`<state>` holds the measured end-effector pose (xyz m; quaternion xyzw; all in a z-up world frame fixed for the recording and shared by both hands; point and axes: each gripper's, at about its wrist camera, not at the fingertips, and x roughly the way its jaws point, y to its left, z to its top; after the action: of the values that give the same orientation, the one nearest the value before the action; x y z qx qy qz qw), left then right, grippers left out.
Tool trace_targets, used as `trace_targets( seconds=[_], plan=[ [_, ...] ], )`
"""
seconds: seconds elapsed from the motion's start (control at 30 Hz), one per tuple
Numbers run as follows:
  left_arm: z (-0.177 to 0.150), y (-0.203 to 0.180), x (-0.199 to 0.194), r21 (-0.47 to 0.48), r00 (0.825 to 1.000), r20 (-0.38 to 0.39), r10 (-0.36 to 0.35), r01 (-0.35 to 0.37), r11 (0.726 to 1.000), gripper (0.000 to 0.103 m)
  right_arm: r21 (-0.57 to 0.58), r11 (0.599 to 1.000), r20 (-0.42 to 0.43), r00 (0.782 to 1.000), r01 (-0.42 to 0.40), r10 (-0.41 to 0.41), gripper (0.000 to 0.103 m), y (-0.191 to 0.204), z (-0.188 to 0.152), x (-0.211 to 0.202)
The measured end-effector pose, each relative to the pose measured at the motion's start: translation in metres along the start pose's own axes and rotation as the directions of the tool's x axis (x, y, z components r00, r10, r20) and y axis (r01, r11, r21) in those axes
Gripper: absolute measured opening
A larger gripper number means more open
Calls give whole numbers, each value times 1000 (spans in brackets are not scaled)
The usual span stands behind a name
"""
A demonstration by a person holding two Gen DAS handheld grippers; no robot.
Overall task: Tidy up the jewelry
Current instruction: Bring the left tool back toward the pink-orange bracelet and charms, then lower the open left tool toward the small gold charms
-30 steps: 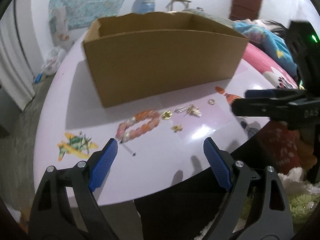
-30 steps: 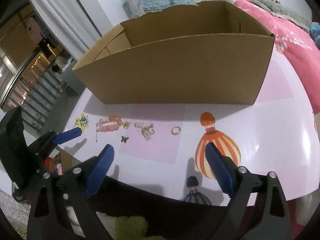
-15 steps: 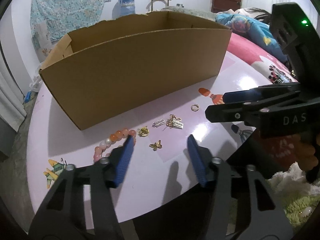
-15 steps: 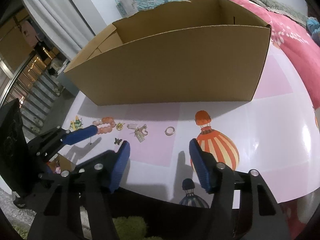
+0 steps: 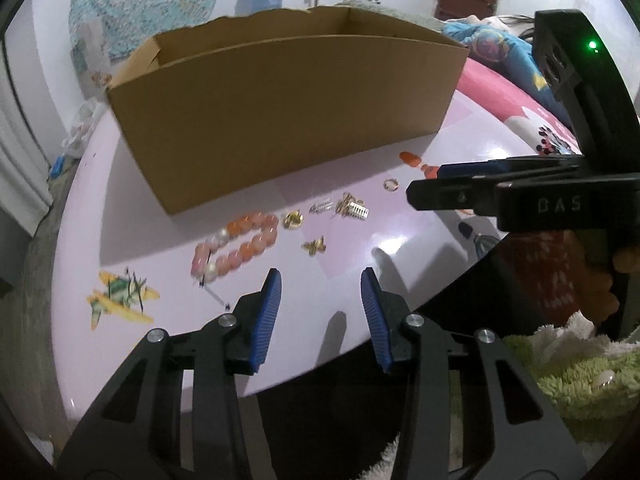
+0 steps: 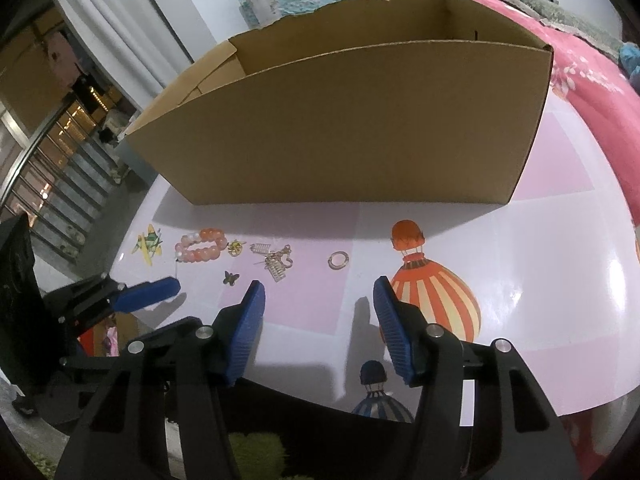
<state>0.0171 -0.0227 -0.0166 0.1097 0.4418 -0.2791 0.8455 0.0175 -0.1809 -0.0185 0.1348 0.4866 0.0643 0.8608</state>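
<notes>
**Both tongs narrow and hover, jewelry all still on the tabletop**

Here we are above the pink tabletop (image 6: 500, 240), and nothing is lifted yet. The left tongs (image 5: 320, 312) have just been closing and stand partly open, nothing between the blue pads. Same for the right tongs (image 6: 318, 324): just been closing, about half open, empty.

The jewelry lies in a loose row in front of the cardboard box (image 6: 360, 128). From the left: the pink bead bracelet (image 5: 236, 248), a small gold charm (image 5: 293, 220), a tangled gold cluster (image 5: 352, 209), a butterfly piece (image 5: 315, 245) nearer the edge, and a ring (image 6: 338, 259) off on its own near the balloon print (image 6: 436, 296).

The risks, as I read it: these pieces are tiny and flat on a glossy surface, so the pads could skid over one and flick it off the near edge. The cluster looks knotted; grab one part and its neighbours may drag along. And the two tongs sit close together, so a clash is possible.
</notes>
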Motion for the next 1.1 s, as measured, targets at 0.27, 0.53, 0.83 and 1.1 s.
trace_targets(
  seconds=[0.27,0.53,0.83,1.1],
  plan=[
    [5,11,0,-59,999,28,32,-30,998,40,12,1000,8,1000,-20,20,55,-2,-3,-4],
    [24,36,7,-101,999,41,10,-6,995,40,38,999,27,1000,-15,14,55,-8,-4,-10],
    [17,72,18,-222,1000,10,-22,24,975,42,50,999,23,1000,-17,16,55,-10,-4,-8],
    [16,97,14,-259,997,22,74,-66,964,51,48,999,24,1000,-13,12,55,-7,-4,-9]
  ],
)
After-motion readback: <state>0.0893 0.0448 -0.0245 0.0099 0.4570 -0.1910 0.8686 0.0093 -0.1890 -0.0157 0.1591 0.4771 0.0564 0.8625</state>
